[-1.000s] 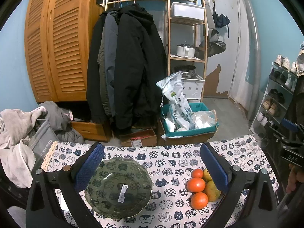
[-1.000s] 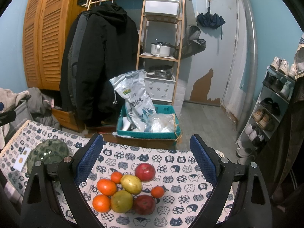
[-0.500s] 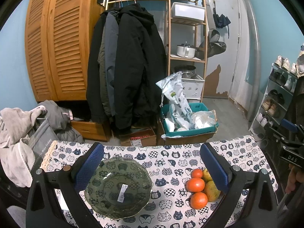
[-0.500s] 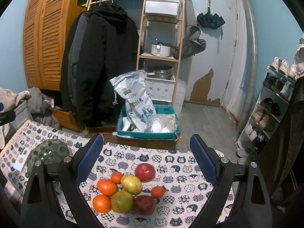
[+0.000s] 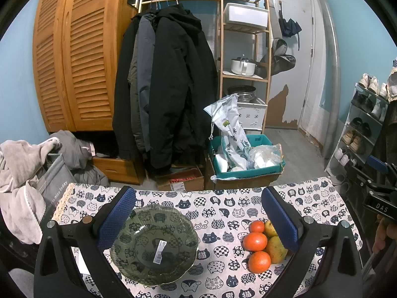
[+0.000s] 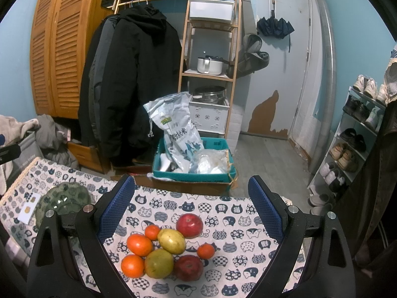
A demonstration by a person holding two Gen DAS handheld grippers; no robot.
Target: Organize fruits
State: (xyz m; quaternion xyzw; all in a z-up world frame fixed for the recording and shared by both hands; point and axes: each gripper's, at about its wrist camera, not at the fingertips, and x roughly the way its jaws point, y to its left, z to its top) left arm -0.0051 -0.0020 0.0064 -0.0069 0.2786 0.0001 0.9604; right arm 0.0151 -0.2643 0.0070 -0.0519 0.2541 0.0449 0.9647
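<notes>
While both stand wide and empty above the counter point(image 5: 223, 213), left hand-held gripper point(image 5: 197, 219) frames the glass bowl point(image 5: 153, 243) at 7 o'clock; right hand-held gripper point(image 6: 191, 208) frames the fruit pile point(image 6: 166, 248) at 6 o'clock.

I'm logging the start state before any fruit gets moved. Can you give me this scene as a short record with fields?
surface: table with cat-print cloth
fruit pile: eight pieces, bunched on the cloth
kinds: two red apples, four orange citrus, two yellow-green fruits
glass plate: holds no fruit, label sticker at its centre
left claw: open, above the plate
right claw: open, above the pile
</notes>
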